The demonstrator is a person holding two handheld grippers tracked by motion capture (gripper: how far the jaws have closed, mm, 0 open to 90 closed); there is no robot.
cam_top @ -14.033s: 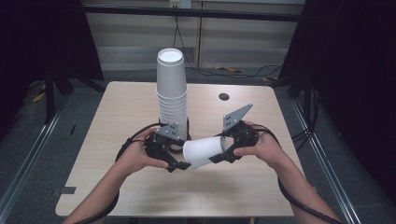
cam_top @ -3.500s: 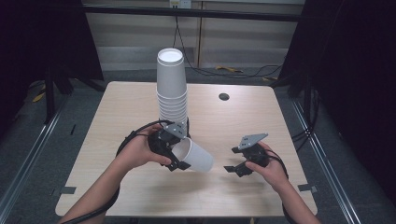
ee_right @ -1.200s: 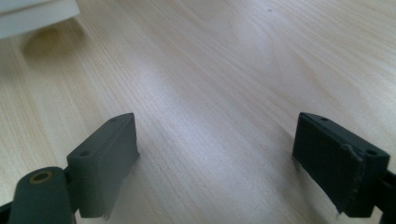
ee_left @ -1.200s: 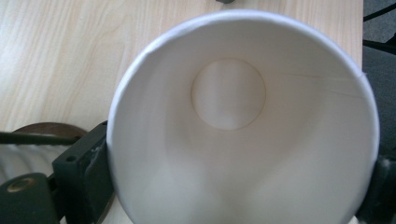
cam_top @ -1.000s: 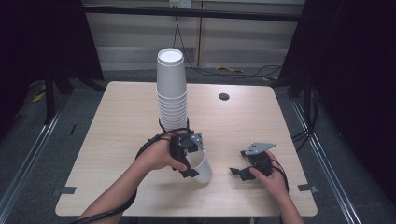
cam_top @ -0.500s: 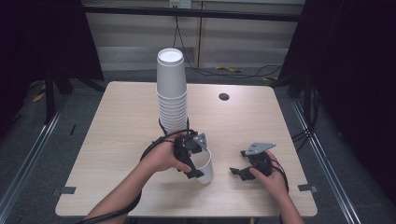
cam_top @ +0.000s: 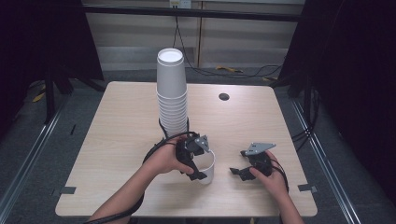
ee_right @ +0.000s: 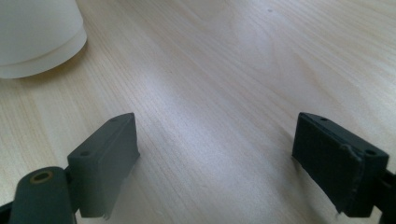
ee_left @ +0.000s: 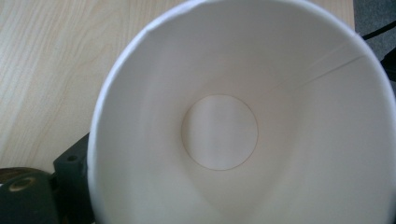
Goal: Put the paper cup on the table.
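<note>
A single white paper cup (cam_top: 207, 169) stands mouth up on the wooden table (cam_top: 121, 140), right in front of the tall stack. My left gripper (cam_top: 198, 163) is shut on its near wall, and its jaws have just been closing with the wall between them. The left gripper view looks down into the cup (ee_left: 224, 130), with one black finger (ee_left: 70, 179) outside it at the lower left. My right gripper (cam_top: 238, 171) rests low over the table to the cup's right, open and empty. Its view (ee_right: 215, 154) has the cup's base (ee_right: 37, 42) at the top left.
A tall stack of upside-down white paper cups (cam_top: 172, 93) stands mid-table just behind the left hand. A small black round hole (cam_top: 223, 96) sits at the back right. Cables loop around both hands. Bare wood lies to the left and right.
The left hand has tipped the cup more upright and shifted it slightly to the right. The right hand and its gripper have stayed put.
</note>
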